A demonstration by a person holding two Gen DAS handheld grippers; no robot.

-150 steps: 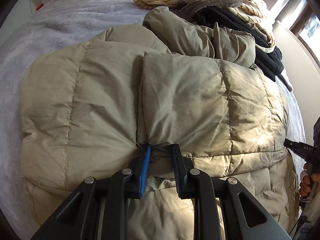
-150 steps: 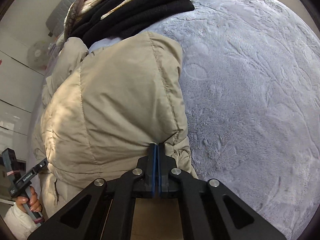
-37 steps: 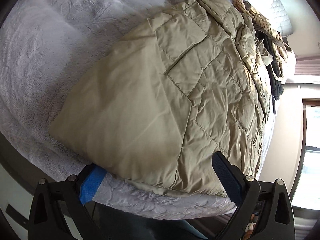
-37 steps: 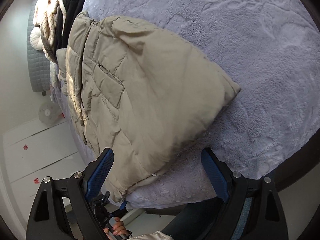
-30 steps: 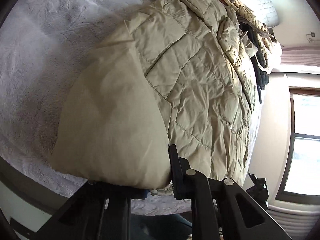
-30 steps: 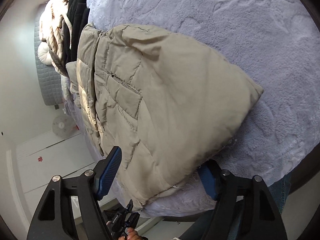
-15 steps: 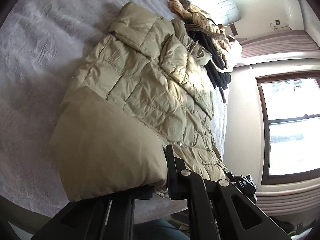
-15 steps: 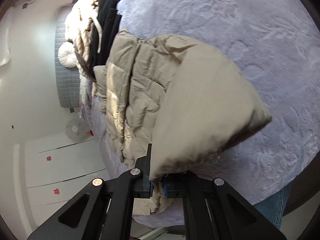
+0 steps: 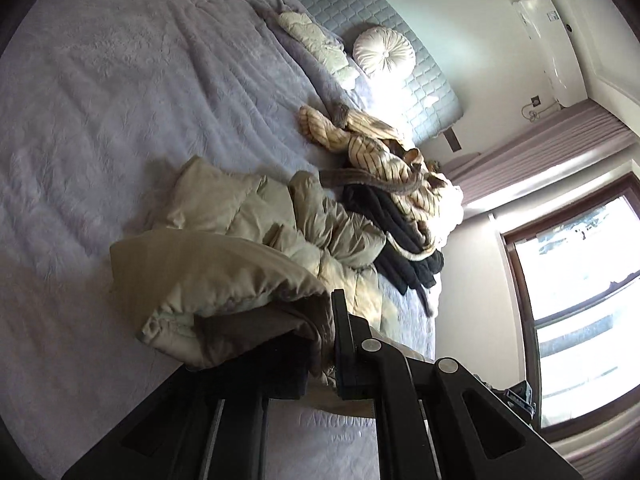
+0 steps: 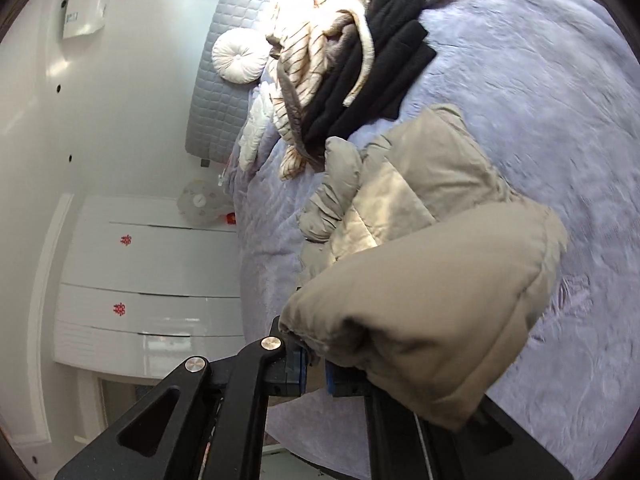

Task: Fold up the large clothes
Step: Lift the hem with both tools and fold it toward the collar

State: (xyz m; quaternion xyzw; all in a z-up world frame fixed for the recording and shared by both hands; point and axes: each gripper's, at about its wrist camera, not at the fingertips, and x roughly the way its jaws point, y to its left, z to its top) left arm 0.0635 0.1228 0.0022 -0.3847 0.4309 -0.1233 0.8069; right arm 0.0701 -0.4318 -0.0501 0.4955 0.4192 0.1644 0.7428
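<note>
On the lilac plush-covered bed (image 9: 120,92), both tongs, left (image 9: 320,344) and right (image 10: 316,372), were clamped on the beige quilted puffer coat's (image 10: 420,300) lifted hem, which needed carrying level and square toward the collar.

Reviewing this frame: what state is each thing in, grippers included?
Beige quilted puffer jacket: near end lifted and doubled over, far end on the bed.
Left gripper: shut on the jacket's edge.
Right gripper: shut on the jacket's edge.
Striped cream and black clothes pile: heaped, unfolded.
Lilac fleece bedspread: spread flat.
</note>
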